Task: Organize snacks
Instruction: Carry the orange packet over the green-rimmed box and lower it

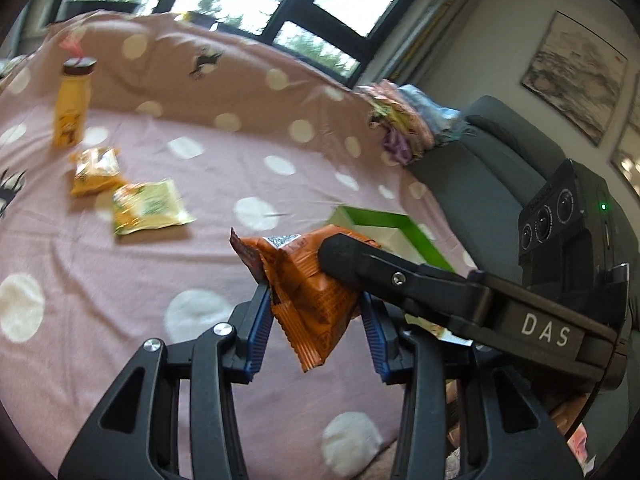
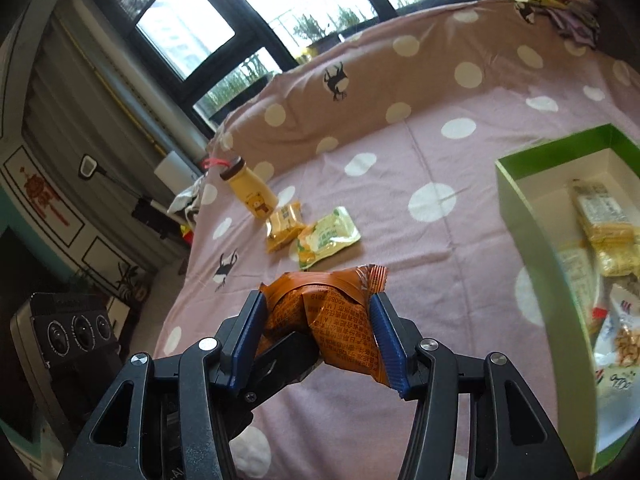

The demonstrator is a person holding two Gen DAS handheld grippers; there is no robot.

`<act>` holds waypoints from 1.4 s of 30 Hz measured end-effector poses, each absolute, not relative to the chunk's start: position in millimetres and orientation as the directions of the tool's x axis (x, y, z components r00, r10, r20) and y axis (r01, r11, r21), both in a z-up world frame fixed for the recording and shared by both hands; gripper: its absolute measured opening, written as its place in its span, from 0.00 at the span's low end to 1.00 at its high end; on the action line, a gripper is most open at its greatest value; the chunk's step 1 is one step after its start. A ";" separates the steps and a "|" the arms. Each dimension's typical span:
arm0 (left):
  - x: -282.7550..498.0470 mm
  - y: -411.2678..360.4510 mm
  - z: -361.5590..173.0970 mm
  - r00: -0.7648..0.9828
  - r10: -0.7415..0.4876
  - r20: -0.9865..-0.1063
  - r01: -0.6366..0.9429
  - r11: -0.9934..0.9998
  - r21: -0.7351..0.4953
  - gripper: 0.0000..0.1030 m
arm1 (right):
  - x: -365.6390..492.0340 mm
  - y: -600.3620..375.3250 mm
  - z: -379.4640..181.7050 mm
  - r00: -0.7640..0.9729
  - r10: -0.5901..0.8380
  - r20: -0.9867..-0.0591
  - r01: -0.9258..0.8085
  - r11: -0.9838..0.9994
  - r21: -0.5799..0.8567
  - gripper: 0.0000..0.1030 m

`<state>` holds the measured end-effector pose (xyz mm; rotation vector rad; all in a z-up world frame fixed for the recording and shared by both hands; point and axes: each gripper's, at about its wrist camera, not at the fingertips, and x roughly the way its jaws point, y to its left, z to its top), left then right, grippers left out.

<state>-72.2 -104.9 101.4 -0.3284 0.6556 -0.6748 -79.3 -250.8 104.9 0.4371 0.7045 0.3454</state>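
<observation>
Orange snack pack (image 2: 328, 320) was pinched by both the right gripper (image 2: 318, 344) and left gripper (image 1: 316, 316) above the bedspread (image 2: 400, 184), box (image 2: 516, 216) partly filled, two yellow packs (image 2: 312, 232) and bottle (image 2: 252, 192) left.

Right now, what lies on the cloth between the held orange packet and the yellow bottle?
Two loose snack packs: a pale green-yellow pack nearer the orange packet, then a small orange-yellow pack beside the yellow bottle. The right wrist view shows it best.
</observation>
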 end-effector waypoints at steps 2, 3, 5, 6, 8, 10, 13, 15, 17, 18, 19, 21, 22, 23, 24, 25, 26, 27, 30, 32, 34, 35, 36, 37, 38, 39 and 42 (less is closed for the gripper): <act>-70.5 -120.6 109.2 0.580 -0.681 -0.446 0.499 0.730 -0.466 0.41 | -90.7 -276.8 114.5 0.756 0.412 -0.508 -0.120 0.851 0.512 0.54; -69.6 -131.7 113.1 0.568 -0.694 -0.442 0.523 0.719 -0.458 0.41 | -90.7 -276.8 114.5 0.756 0.412 -0.508 -0.120 0.851 0.512 0.54; -67.6 -147.8 118.1 0.545 -0.713 -0.441 0.557 0.701 -0.445 0.41 | -99.0 -295.4 119.5 0.789 0.376 -0.486 -0.083 0.849 0.522 0.54; -66.7 -158.1 120.8 0.533 -0.721 -0.443 0.575 0.693 -0.435 0.41 | -102.3 -303.0 120.8 0.800 0.363 -0.478 -0.068 0.846 0.528 0.54; -66.8 -176.0 124.9 0.518 -0.732 -0.443 0.615 0.678 -0.402 0.41 | -109.8 -321.3 122.6 0.823 0.336 -0.459 -0.036 0.836 0.547 0.54; -66.9 -195.5 127.8 0.497 -0.743 -0.448 0.652 0.661 -0.371 0.41 | -118.4 -346.9 121.3 0.849 0.306 -0.432 0.005 0.812 0.584 0.54; -62.8 -218.8 125.8 0.451 -0.762 -0.465 0.688 0.628 -0.363 0.41 | -124.7 -363.1 118.5 0.861 0.278 -0.426 0.042 0.795 0.605 0.54; -60.0 -232.7 122.9 0.417 -0.775 -0.475 0.709 0.605 -0.363 0.41 | -130.2 -383.1 113.8 0.872 0.237 -0.428 0.094 0.779 0.621 0.54; -56.2 -247.9 119.2 0.379 -0.784 -0.492 0.726 0.582 -0.367 0.41 | -131.6 -389.4 112.1 0.873 0.224 -0.433 0.112 0.771 0.627 0.54; -53.9 -255.2 117.2 0.363 -0.785 -0.501 0.732 0.573 -0.368 0.41 | -133.0 -401.0 107.3 0.873 0.199 -0.444 0.152 0.756 0.637 0.54; -54.1 -262.2 116.2 0.352 -0.786 -0.509 0.737 0.567 -0.367 0.41 | -133.0 -401.0 107.3 0.873 0.199 -0.444 0.152 0.756 0.637 0.54; -51.0 -277.0 111.8 0.320 -0.787 -0.527 0.749 0.551 -0.369 0.41 | -134.8 -411.2 102.7 0.872 0.180 -0.456 0.186 0.740 0.647 0.54; -49.1 -282.5 110.0 0.308 -0.788 -0.533 0.751 0.545 -0.372 0.41 | -135.1 -415.9 100.6 0.870 0.168 -0.464 0.205 0.733 0.649 0.54; -46.6 -288.3 107.5 0.292 -0.789 -0.540 0.754 0.537 -0.378 0.41 | -135.6 -419.5 98.5 0.868 0.157 -0.471 0.222 0.726 0.651 0.54; -43.5 -294.0 104.1 0.272 -0.791 -0.548 0.755 0.528 -0.388 0.41 | -136.0 -426.9 94.0 0.860 0.136 -0.491 0.260 0.712 0.652 0.54; -42.4 -297.6 102.2 0.259 -0.791 -0.554 0.755 0.523 -0.395 0.41 | -136.0 -426.9 94.0 0.860 0.136 -0.491 0.260 0.712 0.652 0.54; -41.1 -300.9 99.4 0.244 -0.792 -0.560 0.755 0.517 -0.402 0.41 | -136.4 -430.3 91.9 0.856 0.129 -0.501 0.276 0.705 0.653 0.54; -38.5 -305.0 96.5 0.229 -0.792 -0.566 0.755 0.512 -0.411 0.41 | -136.1 -433.5 89.7 0.851 0.122 -0.511 0.292 0.699 0.653 0.54; -34.1 -313.1 87.6 0.189 -0.792 -0.580 0.744 0.501 -0.441 0.41 | -134.7 -441.8 82.4 0.835 0.109 -0.539 0.331 0.684 0.650 0.54; -32.8 -316.7 83.0 0.168 -0.792 -0.587 0.735 0.497 -0.461 0.40 | -133.9 -446.0 77.8 0.823 0.101 -0.559 0.356 0.674 0.647 0.54; -31.5 -319.2 78.8 0.151 -0.790 -0.594 0.725 0.497 -0.476 0.40 | -133.3 -449.2 73.9 0.811 0.095 -0.578 0.378 0.667 0.641 0.54; -30.8 -320.6 77.0 0.144 -0.790 -0.595 0.721 0.496 -0.484 0.40 | -132.7 -450.4 72.0 0.805 0.093 -0.585 0.387 0.665 0.638 0.54; -31.0 -320.0 76.0 0.139 -0.791 -0.595 0.718 0.494 -0.490 0.40 | -132.7 -451.4 70.8 0.803 0.092 -0.589 0.392 0.665 0.636 0.54; -30.5 -320.6 75.0 0.131 -0.792 -0.596 0.714 0.492 -0.498 0.40 | -132.6 -451.9 70.1 0.800 0.088 -0.593 0.395 0.666 0.632 0.54; -29.5 -320.2 74.5 0.126 -0.793 -0.595 0.710 0.491 -0.504 0.40 | -132.4 -451.6 70.0 0.798 0.085 -0.597 0.399 0.668 0.628 0.54; -28.6 -320.0 74.0 0.120 -0.794 -0.596 0.703 0.492 -0.514 0.40 | -132.4 -451.3 70.0 0.796 0.082 -0.600 0.401 0.670 0.624 0.54; -25.4 -319.7 70.4 0.108 -0.790 -0.603 0.680 0.501 -0.535 0.40 | -131.6 -449.5 70.1 0.791 0.070 -0.607 0.412 0.674 0.614 0.54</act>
